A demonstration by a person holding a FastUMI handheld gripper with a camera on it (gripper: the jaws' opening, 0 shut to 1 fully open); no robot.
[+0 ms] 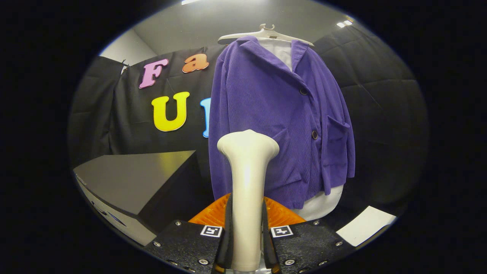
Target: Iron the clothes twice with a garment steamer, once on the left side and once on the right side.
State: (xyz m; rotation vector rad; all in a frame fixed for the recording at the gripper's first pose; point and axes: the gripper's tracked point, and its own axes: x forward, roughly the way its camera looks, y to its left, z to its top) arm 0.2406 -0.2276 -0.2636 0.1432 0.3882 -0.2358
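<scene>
gripper view, from the jaws outward: the gripper (247, 236) is clamped on the handle of the garment steamer (247, 179), one finger pressing each side of the pale stem, so the jaws stand narrow with the steamer held upright between them. the stem rises to a flared head, which sits in front of the lower part of the purple jacket (277, 125). whether the head touches the cloth or hangs just short of it cannot be told from this angle. no steam is visible.

the jacket, ribbed like corduroy, hangs on a white hanger (266, 33) over a white inner garment (323, 201) that shows at the collar and below the hem. two dark buttons run down the front and a patch pocket sits on the side away from the box.

as for progress, the steamer is in hand and aimed at the jacket, low and near the middle of the front. nothing in the cloth shows whether either pass is done, so my guess is that both the left and right strokes remain, or at least one.

around it: a dark box (140, 182) with a pale side stands beside the fingers, a white sheet (365, 224) lies on the dark floor, and black cloth walls close the booth under a grey ceiling with lights.
</scene>
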